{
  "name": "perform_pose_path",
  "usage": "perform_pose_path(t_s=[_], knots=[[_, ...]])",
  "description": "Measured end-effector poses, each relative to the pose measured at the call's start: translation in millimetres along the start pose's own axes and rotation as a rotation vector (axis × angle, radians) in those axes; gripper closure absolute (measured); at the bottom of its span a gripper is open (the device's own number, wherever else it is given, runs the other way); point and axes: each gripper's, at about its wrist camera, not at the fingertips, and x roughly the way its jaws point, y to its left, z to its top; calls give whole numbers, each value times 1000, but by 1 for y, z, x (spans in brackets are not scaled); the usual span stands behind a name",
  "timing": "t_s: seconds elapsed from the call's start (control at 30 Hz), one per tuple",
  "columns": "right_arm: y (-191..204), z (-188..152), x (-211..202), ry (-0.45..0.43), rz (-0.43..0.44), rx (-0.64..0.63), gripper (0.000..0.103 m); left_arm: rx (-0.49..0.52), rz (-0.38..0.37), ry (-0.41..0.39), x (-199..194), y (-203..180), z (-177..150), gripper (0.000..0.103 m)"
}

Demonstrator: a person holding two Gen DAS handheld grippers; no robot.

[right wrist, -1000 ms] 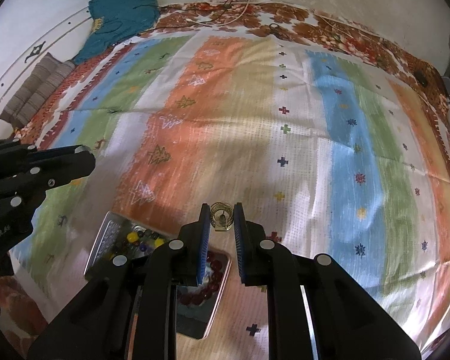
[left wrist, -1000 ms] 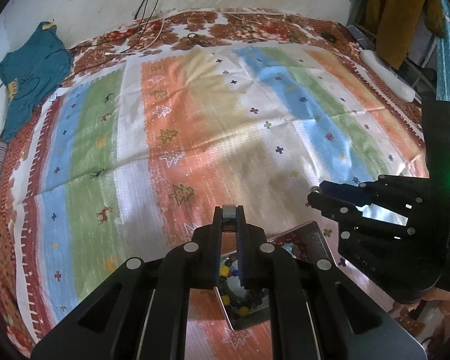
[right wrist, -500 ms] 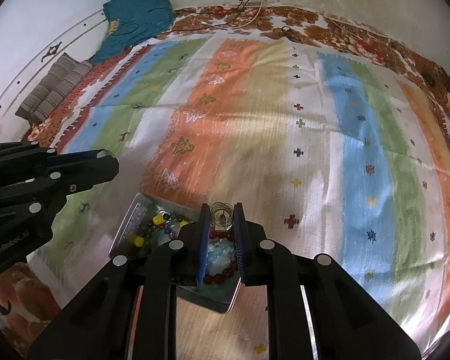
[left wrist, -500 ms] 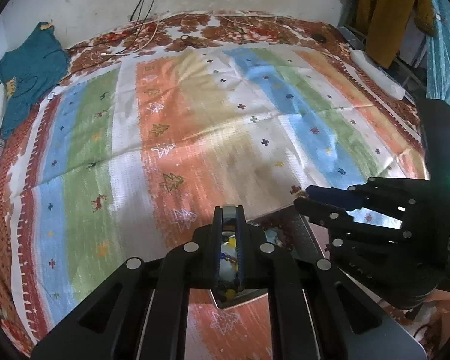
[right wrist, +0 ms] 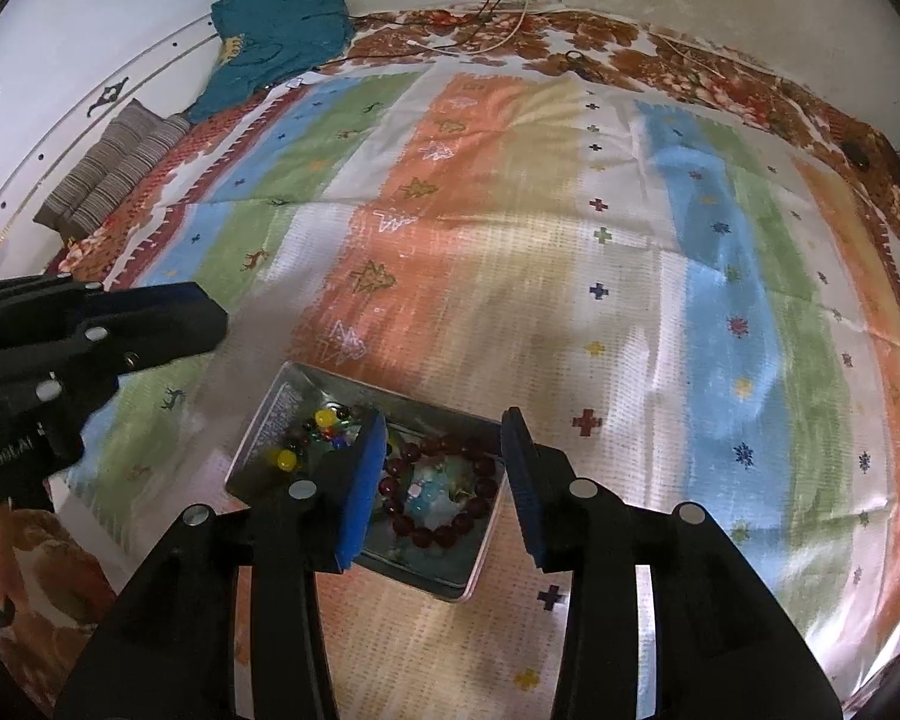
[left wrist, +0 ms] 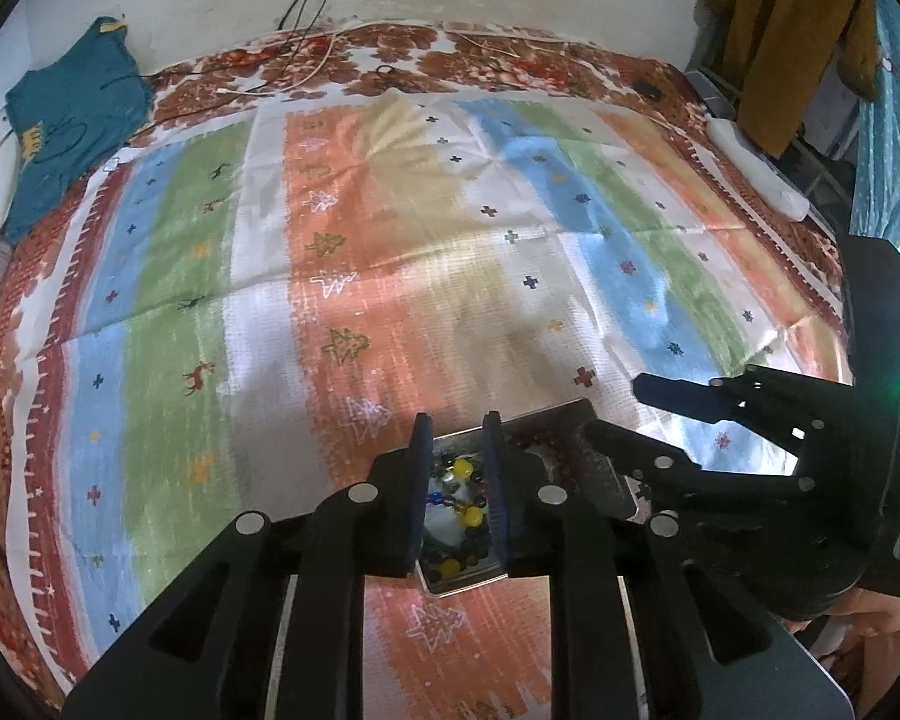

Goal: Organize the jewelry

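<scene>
both grippers, left (left wrist: 456,420) and right (right wrist: 444,420), hover over the metal tin (right wrist: 258,438) of beads; jaws opening, nothing gripped

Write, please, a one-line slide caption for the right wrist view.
Right gripper opening, nothing between its fingers, above a metal tin holding a dark red bead bracelet and colourful beads.

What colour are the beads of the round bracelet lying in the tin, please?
Dark red bracelet, clearest in the right wrist view.

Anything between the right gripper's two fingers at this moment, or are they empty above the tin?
Nothing is held. In the right wrist view the right gripper, jaws opening, frames only the dark red bead bracelet lying below in the metal tin.
</scene>
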Motion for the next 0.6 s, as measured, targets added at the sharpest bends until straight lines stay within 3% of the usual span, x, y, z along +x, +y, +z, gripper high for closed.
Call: perform_pose_path(t_s=[0.27, 0.6], knots=[[-4, -13, -18, -22, -12, 10, 50, -11, 8, -23, -15, 3, -14, 76], [-5, -35, -52, -91, -11, 52, 38, -10, -5, -68, -40, -2, -41, 53]])
